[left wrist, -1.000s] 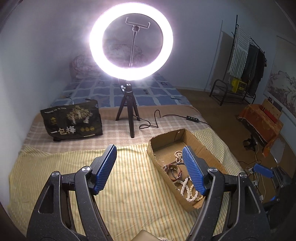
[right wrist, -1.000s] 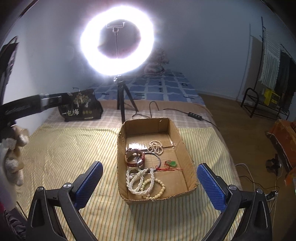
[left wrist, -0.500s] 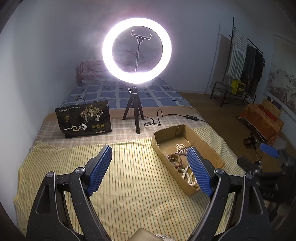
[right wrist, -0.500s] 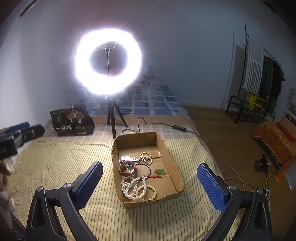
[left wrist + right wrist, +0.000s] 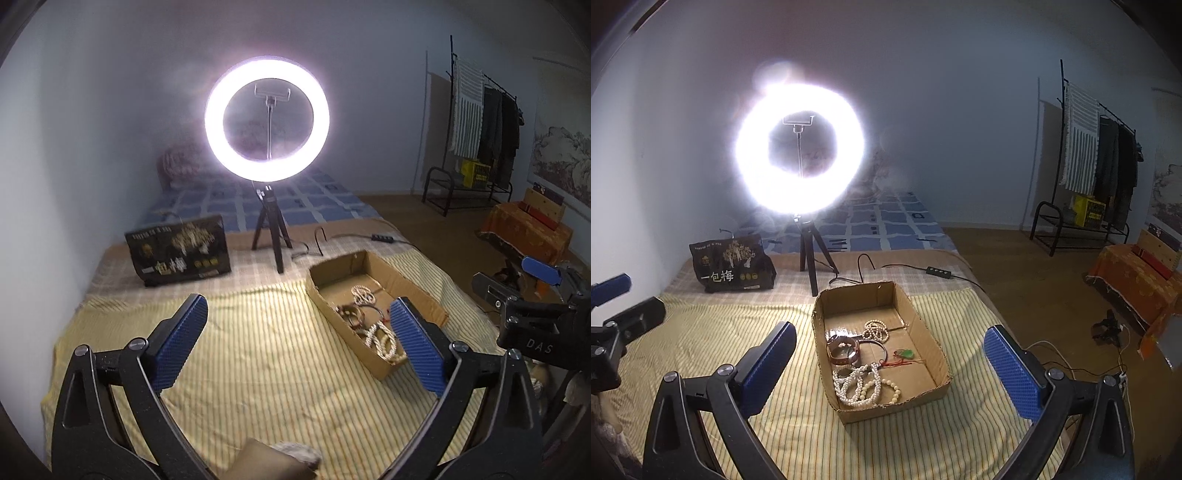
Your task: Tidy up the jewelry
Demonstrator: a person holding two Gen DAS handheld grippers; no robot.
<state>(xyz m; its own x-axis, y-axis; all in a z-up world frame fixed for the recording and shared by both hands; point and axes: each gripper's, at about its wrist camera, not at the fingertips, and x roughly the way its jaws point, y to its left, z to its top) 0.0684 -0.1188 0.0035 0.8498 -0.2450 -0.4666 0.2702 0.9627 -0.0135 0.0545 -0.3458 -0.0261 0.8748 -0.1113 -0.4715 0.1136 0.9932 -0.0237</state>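
Both pairs of jaws stand spread wide with nothing between them — the left gripper (image 5: 297, 334) hangs above the striped bedspread (image 5: 258, 350) to the left of the cardboard box (image 5: 923, 332), and the right gripper (image 5: 890, 363) hangs over the box's near end.

All the jewelry in view lies inside that box, bunched toward its left wall and near end: a small coil of beads (image 5: 875, 329) farthest in, a brown bangle (image 5: 844, 350) nearer, a thin dark hoop (image 5: 877, 349) just right of the bangle, a red cord with a green pendant (image 5: 907, 354) right of that, and a heap of pearl strands (image 5: 855, 386) closest to the near wall. Whether this pile waits to be sorted or has just been gathered there, the scene fits both, so no particular move follows from it.

Should a piece be lifted, the strands overlap and touch the bangle, so I judge a clean grip needs the fingers closing on a single loop at the heap's edge, raised slowly so neighbours fall away rather than trail.

Seen from the right gripper, the box's long axis runs away from the camera toward the tripod (image 5: 810, 254) of the ring light (image 5: 799, 149), leaning slightly left; its open top faces up. The pearl heap stretches along that same axis.
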